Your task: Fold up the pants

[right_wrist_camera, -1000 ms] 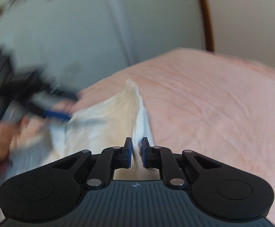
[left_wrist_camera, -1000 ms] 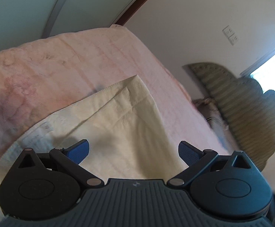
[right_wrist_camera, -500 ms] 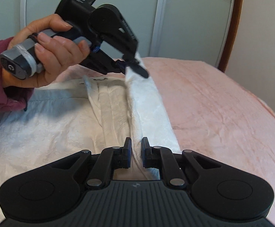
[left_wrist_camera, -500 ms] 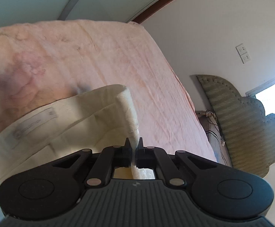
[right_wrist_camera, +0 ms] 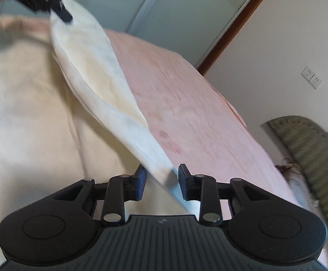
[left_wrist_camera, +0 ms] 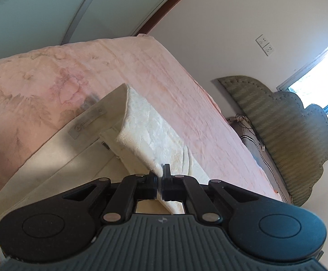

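The left gripper pinches the pants edge to fold it over; the right gripper jaws are opening around the cloth above the bed.

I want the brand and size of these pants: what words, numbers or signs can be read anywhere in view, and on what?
Waistband label inside the pants: a triangle mark, then grey print too blurred to read.
Small tab beside it: two characters, too small to read.
Left tool's body: a small round emblem, no words.
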